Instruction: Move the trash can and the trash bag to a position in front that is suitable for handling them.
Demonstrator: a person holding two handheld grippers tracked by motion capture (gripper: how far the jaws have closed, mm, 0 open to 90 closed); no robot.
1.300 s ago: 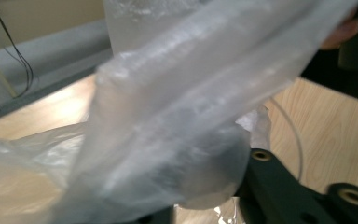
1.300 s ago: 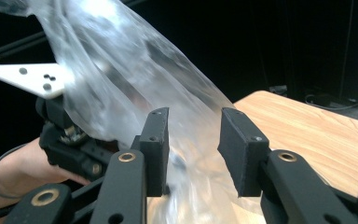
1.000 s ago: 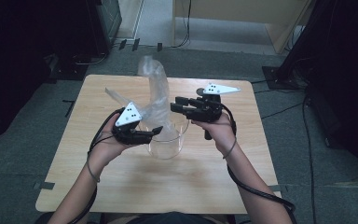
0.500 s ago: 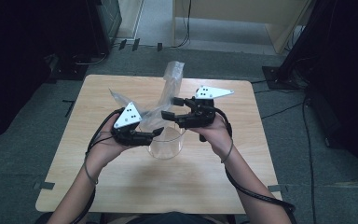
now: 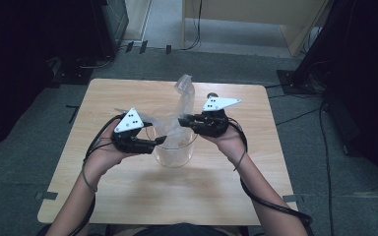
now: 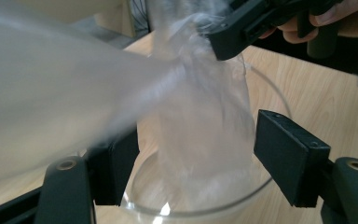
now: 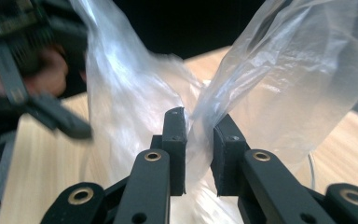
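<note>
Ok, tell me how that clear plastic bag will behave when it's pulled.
The plastic bag probably stays floppy: it folds and drapes into the glass jar. It looks very light, standing up by itself. The thin film may slip between the right gripper jaws, which have just been closing.

One clear plastic bag [image 5: 182, 105], one glass jar [image 5: 173, 152], one table [image 5: 128, 196] — two grippers — left [image 5: 158, 142], right [image 5: 183, 121].
</note>
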